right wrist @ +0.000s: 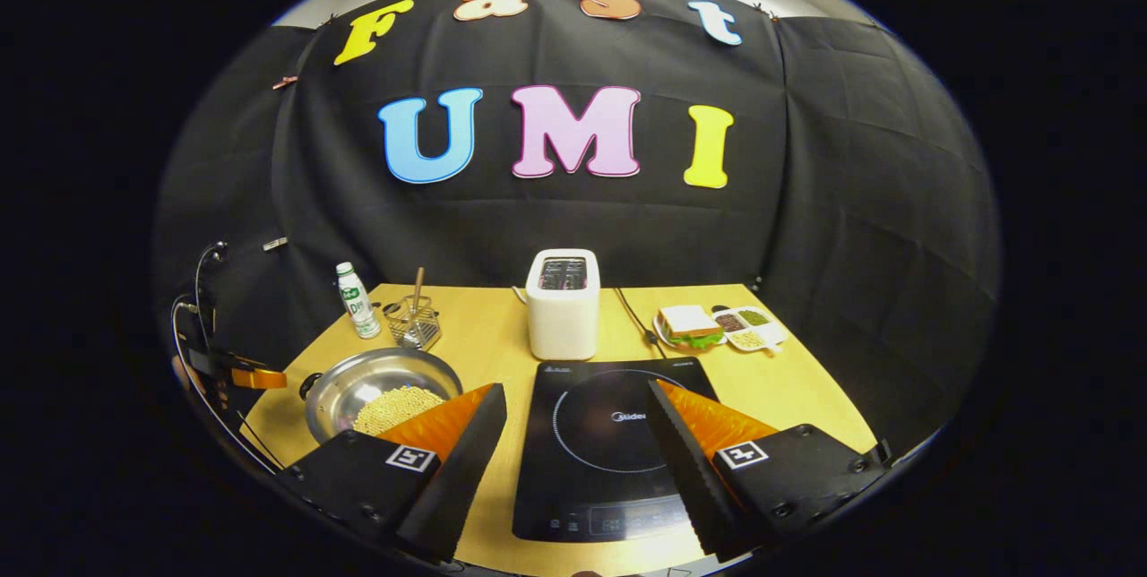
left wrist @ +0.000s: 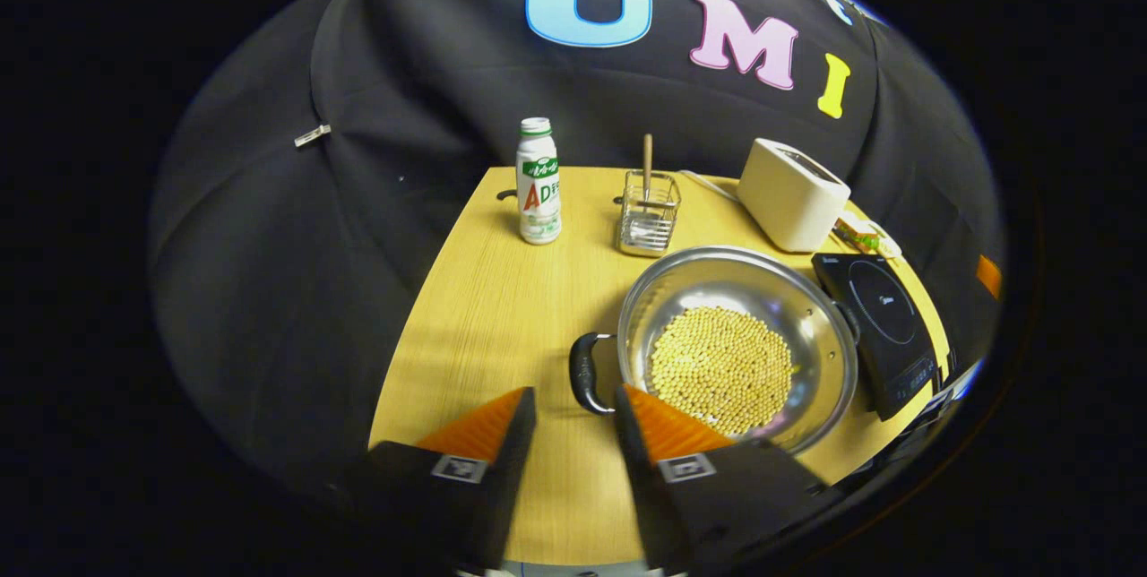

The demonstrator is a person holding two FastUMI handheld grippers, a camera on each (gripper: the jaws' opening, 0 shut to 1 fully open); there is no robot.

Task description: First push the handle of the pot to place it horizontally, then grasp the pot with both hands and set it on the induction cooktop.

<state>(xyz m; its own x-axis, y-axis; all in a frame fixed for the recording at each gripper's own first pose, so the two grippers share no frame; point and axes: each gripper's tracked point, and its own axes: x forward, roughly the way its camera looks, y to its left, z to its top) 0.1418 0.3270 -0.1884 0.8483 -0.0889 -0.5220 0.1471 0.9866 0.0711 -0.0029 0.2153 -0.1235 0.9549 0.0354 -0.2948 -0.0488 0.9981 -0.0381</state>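
Both tongs gape, gripping nothing: left tongs (left wrist: pixel 573 407) hover near the steel pot's (left wrist: pixel 811 308) black handle (left wrist: pixel 584 373); right tongs (right wrist: pixel 573 402) hang over the induction cooktop (right wrist: pixel 609 452) beside it on the desk (left wrist: pixel 484 308).

Bottle (left wrist: pixel 539 183), wire rack (left wrist: pixel 647 217), toaster (right wrist: pixel 563 303), sandwich plate (right wrist: pixel 690 326) on wooden table (left wrist: pixel 493 308).

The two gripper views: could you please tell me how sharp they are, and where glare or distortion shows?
Left gripper view: sharp; soft glare on the pot wall, beans crisp, table edges bowed by the fisheye. Right gripper view: sharp too; the cooktop shows a faint sheen, and the wall bulges outward.
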